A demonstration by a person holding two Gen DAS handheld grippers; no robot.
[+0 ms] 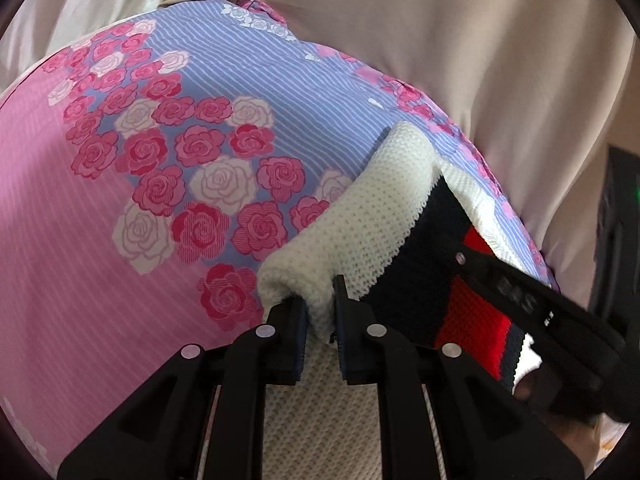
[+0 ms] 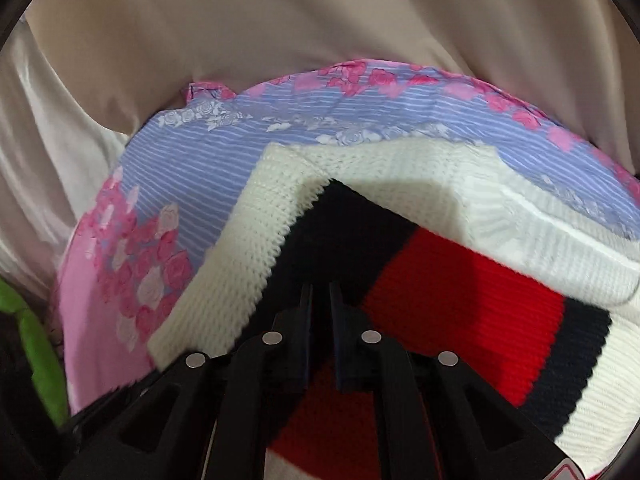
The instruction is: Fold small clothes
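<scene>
One knitted sweater, one rose-print sheet, two grippers, one beige curtain.

Cream knit sweater with navy and red stripes, pink-and-lilac striped rose-print sheet, beige curtain

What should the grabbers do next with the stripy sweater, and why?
Probably lay the pinched cream edge down across the sweater. The left gripper already clamps a lifted, curled-over fold; the right gripper sits nearly shut on the dark stripe, over the flowered sheet.

A rose-printed pink and lilac sheet carries the knitted sweater.
</scene>
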